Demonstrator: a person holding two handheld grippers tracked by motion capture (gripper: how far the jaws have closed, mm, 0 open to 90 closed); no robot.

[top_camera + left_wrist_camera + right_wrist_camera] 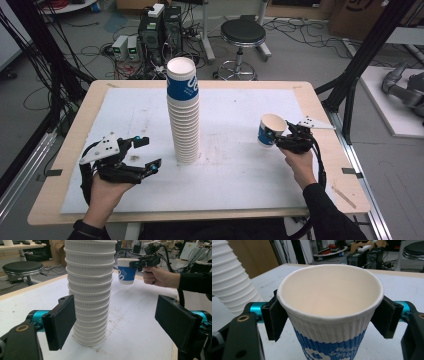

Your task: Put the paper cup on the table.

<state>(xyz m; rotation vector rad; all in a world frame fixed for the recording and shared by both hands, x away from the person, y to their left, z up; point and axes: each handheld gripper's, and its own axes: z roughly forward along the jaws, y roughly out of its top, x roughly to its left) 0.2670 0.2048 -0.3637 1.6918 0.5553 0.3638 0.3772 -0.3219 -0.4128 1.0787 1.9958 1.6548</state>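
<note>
A tall stack of white ribbed paper cups (183, 115) with a blue-banded cup on top stands upright on the white mat (240, 175). My left gripper (149, 152) rests low at the mat's left, open, its jaws wide apart and pointing at the foot of the stack (90, 290), not touching it. At the right, my right gripper (281, 138) is shut on a single white and blue paper cup (271, 131), held tilted just above the mat. Both pads press the sides of the cup (329, 305) below its rim, and the cup is empty.
The wooden table (65, 200) carries the mat. Behind it on the floor are a black stool (243, 34), computer boxes (160, 30) and cables. Black frame posts (360, 60) rise at the right and left sides.
</note>
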